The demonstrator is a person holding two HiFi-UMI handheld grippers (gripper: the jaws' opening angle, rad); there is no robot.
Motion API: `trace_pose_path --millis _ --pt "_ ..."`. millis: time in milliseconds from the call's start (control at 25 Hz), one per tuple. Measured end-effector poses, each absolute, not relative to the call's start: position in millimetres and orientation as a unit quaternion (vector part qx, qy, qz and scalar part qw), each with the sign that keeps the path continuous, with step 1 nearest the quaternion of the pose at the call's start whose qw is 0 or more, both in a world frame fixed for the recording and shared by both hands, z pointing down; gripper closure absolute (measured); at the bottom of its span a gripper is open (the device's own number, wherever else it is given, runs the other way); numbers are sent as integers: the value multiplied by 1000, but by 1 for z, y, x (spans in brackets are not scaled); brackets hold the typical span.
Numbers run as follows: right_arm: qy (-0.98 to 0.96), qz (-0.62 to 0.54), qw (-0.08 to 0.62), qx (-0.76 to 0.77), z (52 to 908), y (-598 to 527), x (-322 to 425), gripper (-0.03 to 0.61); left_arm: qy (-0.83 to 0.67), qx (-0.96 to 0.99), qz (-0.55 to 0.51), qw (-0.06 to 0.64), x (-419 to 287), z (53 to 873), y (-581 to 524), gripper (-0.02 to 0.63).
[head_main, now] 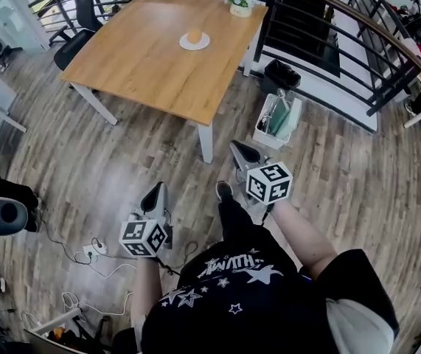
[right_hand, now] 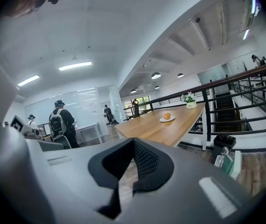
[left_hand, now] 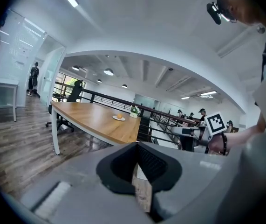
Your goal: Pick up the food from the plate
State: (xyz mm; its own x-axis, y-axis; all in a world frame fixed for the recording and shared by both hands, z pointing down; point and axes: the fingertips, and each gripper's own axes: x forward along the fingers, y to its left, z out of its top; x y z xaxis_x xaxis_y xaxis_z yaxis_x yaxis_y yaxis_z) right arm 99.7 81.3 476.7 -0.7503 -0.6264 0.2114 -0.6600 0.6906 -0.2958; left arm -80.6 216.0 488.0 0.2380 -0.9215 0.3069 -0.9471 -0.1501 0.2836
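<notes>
- The food point(head_main: 194, 35), a round orange piece, sits in the middle of a small white plate point(head_main: 183, 44) on the wooden counter point(head_main: 136, 65), toward its far side and near a potted plant point(head_main: 239, 3) at the far edge
- The person stands on the wood floor point(head_main: 107, 168) well apart from the counter, so nothing on it is within reach; the task looks to be at its very start, with the approach not yet made
- The left hand-held gripper point(head_main: 155, 195) hangs low in front of the body and points toward the counter; its own view shows the jaws together at the tips with nothing between them (only a sliver of floor shows below)
- The right hand-held gripper point(head_main: 242, 153) is a little further forward, also aimed at the counter, with its jaws fully together and empty
- Low and closed reads as a carrying posture for walking: there is nothing to hold, and closed jaws are less likely to snag
- A white basket point(head_main: 276, 120) stands on the floor by the counter's near corner, beside the railing point(head_main: 328, 65); an approach on that side would have to skirt it
- Next, I judge, comes walking up to the counter, then spreading one pair of jaws wider than the food before lowering over it
</notes>
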Motion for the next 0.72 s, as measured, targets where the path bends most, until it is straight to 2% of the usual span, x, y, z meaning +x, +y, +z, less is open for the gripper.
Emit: trace_pose_path --millis 720 --pt "-911 209 47 353 480 -112 69 577 -622 749 47 223 -114 483 27 612"
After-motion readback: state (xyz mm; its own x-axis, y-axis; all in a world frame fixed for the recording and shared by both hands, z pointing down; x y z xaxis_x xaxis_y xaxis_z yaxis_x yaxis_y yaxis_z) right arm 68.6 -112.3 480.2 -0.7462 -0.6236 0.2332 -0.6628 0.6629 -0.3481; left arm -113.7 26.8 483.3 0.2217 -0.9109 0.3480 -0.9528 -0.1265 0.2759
